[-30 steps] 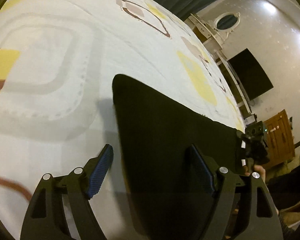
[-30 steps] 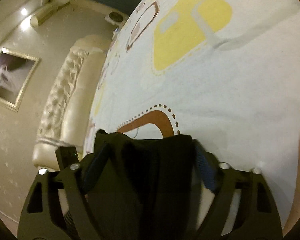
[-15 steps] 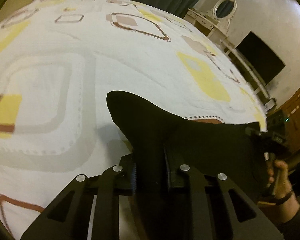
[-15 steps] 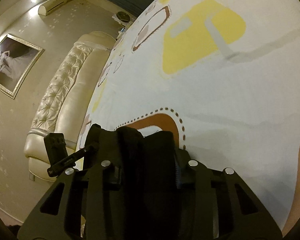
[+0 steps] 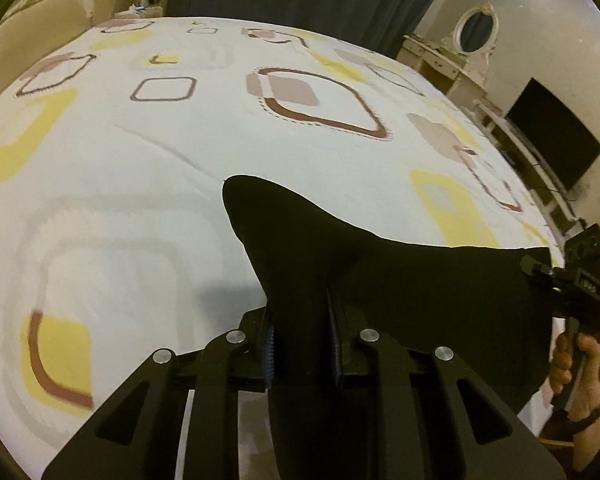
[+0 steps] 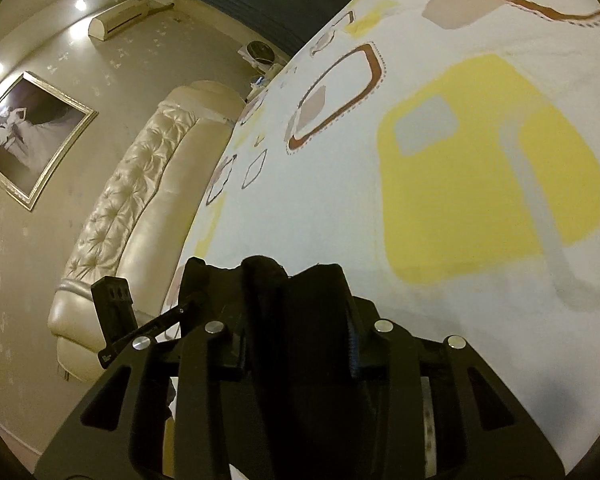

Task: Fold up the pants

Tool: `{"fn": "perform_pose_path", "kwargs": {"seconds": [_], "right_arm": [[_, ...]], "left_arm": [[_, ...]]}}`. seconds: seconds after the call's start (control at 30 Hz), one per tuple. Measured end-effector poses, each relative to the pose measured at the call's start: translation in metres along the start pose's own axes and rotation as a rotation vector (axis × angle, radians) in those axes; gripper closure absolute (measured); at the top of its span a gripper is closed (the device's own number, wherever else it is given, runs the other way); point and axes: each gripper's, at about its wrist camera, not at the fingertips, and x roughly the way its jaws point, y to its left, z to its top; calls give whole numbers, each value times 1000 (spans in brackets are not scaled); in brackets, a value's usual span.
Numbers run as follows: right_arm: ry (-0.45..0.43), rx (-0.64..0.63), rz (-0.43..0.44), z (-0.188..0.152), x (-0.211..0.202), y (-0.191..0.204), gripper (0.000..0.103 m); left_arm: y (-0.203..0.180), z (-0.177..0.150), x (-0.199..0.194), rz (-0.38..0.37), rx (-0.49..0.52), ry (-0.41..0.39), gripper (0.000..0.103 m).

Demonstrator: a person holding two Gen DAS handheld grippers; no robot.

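Both tongs clamped on the pants: left gripper, right gripper. Above the bedsheet, cloth sags; soft, light. Grip edge corners.

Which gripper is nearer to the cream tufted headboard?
Left. The left gripper holds the black pants on the side of the cream tufted headboard; the right gripper grips them farther away, toward the black television.
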Motion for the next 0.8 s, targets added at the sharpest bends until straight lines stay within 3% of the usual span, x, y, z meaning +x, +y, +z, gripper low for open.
{"fn": "perform_pose_path", "kwargs": {"seconds": [0.17, 0.4, 0.8], "right_arm": [[27, 50, -42, 14, 30, -20, 70], [43, 148, -13, 8, 43, -56, 70], [42, 144, -6, 8, 47, -59, 69]], "left_arm": [[8, 4, 32, 60, 19, 53, 81], [13, -4, 39, 59, 23, 30, 78], [19, -6, 44, 43, -1, 28, 75]]}}
